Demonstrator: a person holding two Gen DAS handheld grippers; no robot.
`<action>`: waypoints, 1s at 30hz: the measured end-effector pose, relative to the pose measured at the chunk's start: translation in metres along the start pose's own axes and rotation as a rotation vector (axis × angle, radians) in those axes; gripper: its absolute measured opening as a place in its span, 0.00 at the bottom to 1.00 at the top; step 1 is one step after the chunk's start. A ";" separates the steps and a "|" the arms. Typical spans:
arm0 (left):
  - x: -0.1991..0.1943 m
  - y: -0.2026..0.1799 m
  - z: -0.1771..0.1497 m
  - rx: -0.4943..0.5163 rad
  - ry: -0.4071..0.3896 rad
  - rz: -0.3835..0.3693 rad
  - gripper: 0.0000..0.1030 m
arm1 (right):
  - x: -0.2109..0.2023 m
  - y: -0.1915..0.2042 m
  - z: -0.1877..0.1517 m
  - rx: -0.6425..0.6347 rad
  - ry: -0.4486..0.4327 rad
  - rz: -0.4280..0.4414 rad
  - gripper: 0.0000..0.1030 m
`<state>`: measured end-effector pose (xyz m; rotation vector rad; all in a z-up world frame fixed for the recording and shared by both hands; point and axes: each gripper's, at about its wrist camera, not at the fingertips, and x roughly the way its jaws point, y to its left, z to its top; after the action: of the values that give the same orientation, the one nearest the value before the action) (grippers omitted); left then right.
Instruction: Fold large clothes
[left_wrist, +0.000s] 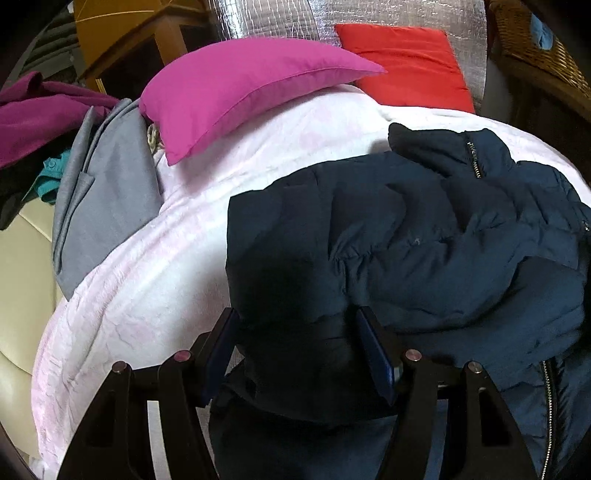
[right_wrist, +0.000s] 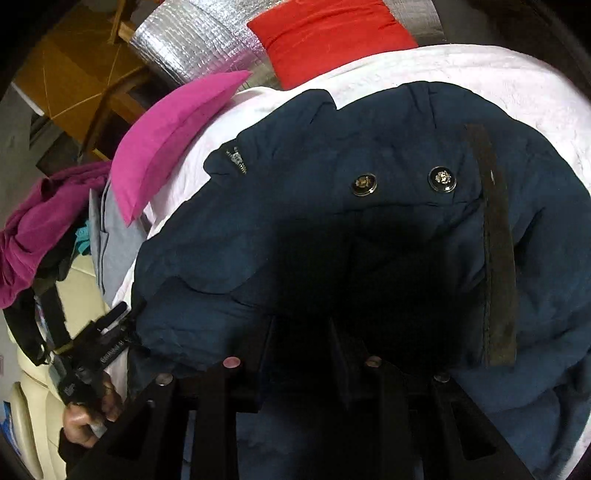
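A puffy navy jacket (left_wrist: 424, 229) lies bunched on a white and pale pink bed cover (left_wrist: 155, 280). Its collar and zip face the far side. My left gripper (left_wrist: 297, 332) is shut on a thick fold at the jacket's near left edge, and dark cloth fills the gap between the blue pads. In the right wrist view the jacket (right_wrist: 303, 206) shows two snap buttons and a dark strip. My right gripper (right_wrist: 304, 332) is shut on a fold of it in deep shadow. The left gripper (right_wrist: 125, 317) and the hand (right_wrist: 85, 417) holding it show at the lower left.
A magenta pillow (left_wrist: 236, 92) and a red pillow (left_wrist: 406, 62) lie at the far end of the bed. Grey cloth (left_wrist: 103, 195) and a heap of purple clothes (left_wrist: 40, 114) sit at the left, over a cream seat (left_wrist: 22, 280). A wicker basket (left_wrist: 535, 48) stands at the far right.
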<state>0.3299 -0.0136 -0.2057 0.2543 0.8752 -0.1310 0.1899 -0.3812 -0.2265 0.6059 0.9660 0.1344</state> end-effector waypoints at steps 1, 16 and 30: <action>-0.001 0.000 0.000 -0.002 0.001 0.000 0.64 | -0.003 -0.001 -0.001 -0.002 0.005 0.001 0.31; -0.060 0.006 -0.047 -0.087 -0.013 -0.042 0.65 | -0.125 -0.062 -0.069 0.073 -0.103 -0.002 0.49; -0.153 0.011 -0.136 -0.040 0.010 -0.011 0.66 | -0.181 -0.088 -0.133 0.116 -0.133 0.051 0.49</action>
<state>0.1342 0.0353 -0.1693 0.2134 0.8885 -0.1224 -0.0352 -0.4648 -0.1975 0.7378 0.8340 0.0829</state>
